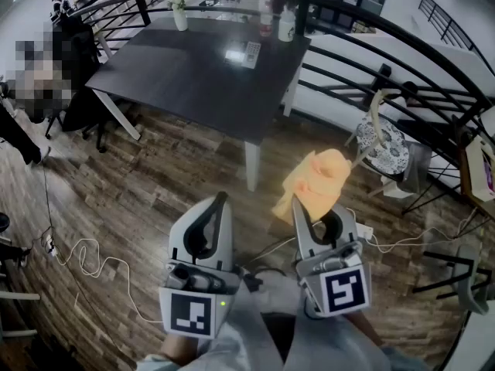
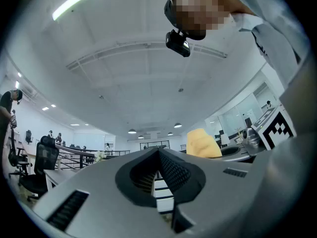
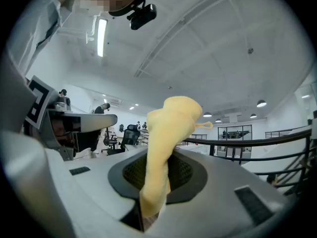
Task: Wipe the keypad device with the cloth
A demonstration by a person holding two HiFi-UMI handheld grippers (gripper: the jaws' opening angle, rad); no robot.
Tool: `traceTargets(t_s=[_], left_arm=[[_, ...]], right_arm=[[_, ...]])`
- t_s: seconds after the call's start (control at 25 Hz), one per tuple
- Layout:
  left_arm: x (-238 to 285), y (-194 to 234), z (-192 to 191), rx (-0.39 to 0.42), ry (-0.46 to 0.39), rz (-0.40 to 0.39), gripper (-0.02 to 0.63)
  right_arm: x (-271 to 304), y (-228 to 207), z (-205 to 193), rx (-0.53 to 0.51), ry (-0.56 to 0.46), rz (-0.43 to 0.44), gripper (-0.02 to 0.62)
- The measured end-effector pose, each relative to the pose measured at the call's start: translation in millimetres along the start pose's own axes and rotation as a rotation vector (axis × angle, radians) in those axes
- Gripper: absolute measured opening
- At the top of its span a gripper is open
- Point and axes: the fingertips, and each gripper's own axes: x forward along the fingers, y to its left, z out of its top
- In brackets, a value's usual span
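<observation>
Two grippers are held low in front of us over the wooden floor (image 1: 155, 168), both tilted upward so that their own cameras look mostly at the ceiling. The left gripper (image 1: 220, 204) has its jaws together with only a thin slit between the pads, and nothing sits in them. The right gripper (image 1: 313, 207) has its jaws clamped on the yellow-orange cloth (image 1: 319, 178), which stands up out of the pads in a crumpled bunch and flops toward the left gripper (the right gripper view shows a narrow twist of it pinched low between the pads). The keypad device (image 1: 251, 53) lies flat on the dark bench (image 1: 186, 76), toward its far right corner, well apart from both grippers and from the cloth. On the same bench we see a white vase (image 1: 180, 18) with pale flowers at the far left edge and two bottles (image 1: 277, 23) just beyond the keypad device. A white cable (image 1: 85, 260) loops across the floor to the left of the left gripper. To the right stands a chair (image 1: 384, 147) with a patterned cushion, beside the curved black railing (image 1: 371, 60).
</observation>
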Motion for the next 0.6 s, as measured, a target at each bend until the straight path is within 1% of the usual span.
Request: traceTargets(t_s=[0.4, 0.6], left_arm=[[-1.0, -4.2, -1.5, 0.002, 0.011, 0.003, 0.012], [0.1, -6.0, -1.4, -0.002, 0.009, 0.007, 0.012]], right_arm=[[-2.1, -0.6, -1.1, 0.001, 0.003, 0.013, 0.069], [-3.8, -5.3, -3.1, 0.015, 0.009, 0.0, 0.069]])
